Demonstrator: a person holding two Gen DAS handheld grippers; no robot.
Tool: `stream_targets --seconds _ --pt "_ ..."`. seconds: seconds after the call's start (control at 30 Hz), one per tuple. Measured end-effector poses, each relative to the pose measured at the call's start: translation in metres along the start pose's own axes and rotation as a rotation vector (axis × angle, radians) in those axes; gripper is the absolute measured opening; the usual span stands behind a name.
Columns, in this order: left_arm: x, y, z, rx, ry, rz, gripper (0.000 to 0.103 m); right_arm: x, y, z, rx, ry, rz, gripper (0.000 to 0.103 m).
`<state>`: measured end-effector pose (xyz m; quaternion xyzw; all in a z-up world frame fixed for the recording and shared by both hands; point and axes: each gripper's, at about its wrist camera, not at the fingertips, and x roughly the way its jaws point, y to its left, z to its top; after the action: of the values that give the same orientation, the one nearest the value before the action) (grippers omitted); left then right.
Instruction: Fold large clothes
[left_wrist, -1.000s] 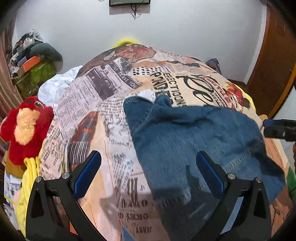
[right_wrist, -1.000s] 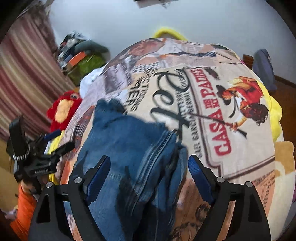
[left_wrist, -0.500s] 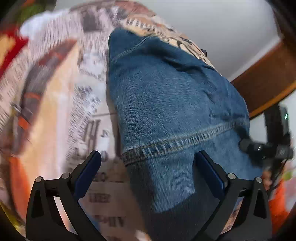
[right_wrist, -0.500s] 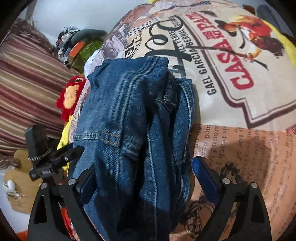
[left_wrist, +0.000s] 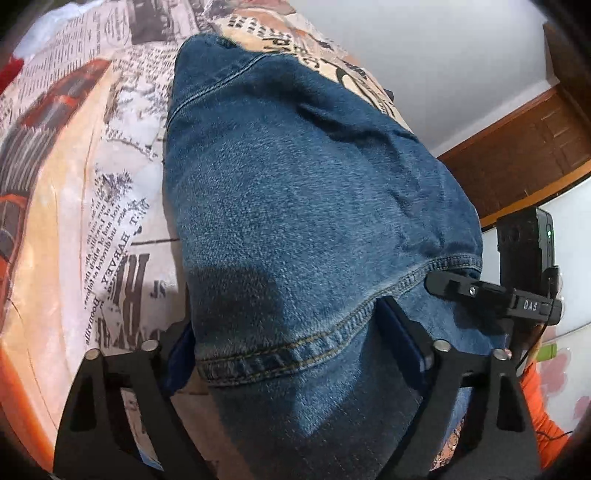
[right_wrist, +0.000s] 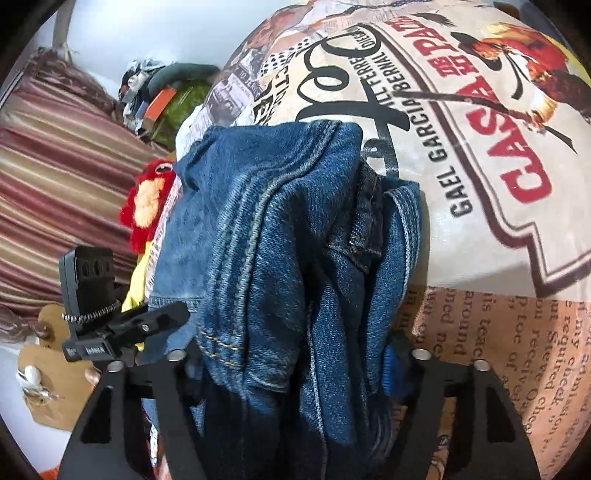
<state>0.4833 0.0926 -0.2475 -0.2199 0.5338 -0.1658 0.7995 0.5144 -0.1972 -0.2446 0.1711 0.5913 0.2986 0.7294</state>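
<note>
A pair of blue jeans (left_wrist: 306, 206) lies folded on the printed bedspread (left_wrist: 74, 192). In the left wrist view my left gripper (left_wrist: 291, 354) is open, its jaws wide on either side of the near hem edge of the denim. In the right wrist view the jeans (right_wrist: 288, 266) are bunched into thick folds with seams and waistband showing. My right gripper (right_wrist: 295, 373) is open, its jaws on either side of the bunched near end. The right gripper (left_wrist: 491, 291) also shows at the right of the left wrist view, and the left gripper (right_wrist: 125, 328) at the left of the right wrist view.
A red plush toy (right_wrist: 147, 199) lies at the bed's left edge. A pile of clutter (right_wrist: 162, 96) stands by a striped curtain (right_wrist: 55, 206). A wooden door (left_wrist: 528, 147) is at the right. The bedspread (right_wrist: 480, 147) extends far and right of the jeans.
Both grippers have come down and forward from above the bed to the near end of the jeans, which now lies between their open jaws. The jeans have not visibly moved.
</note>
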Motion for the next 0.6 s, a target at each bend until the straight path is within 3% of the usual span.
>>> stream_targets --seconds 0.1,0.3,0.6 --pt "-0.008 -0.011 -0.003 0.039 -0.025 0.019 0.07 -0.008 0.006 0.0 -0.001 -0.022 -0.006 0.047" --pt "-0.033 -0.037 -0.011 0.12 -0.083 0.06 0.053 -0.031 0.024 -0.006 0.004 -0.07 -0.014 0.036" --pt "-0.109 -0.051 -0.018 0.154 -0.189 0.041 0.051 -0.075 0.086 -0.017 -0.081 -0.133 -0.015 0.036"
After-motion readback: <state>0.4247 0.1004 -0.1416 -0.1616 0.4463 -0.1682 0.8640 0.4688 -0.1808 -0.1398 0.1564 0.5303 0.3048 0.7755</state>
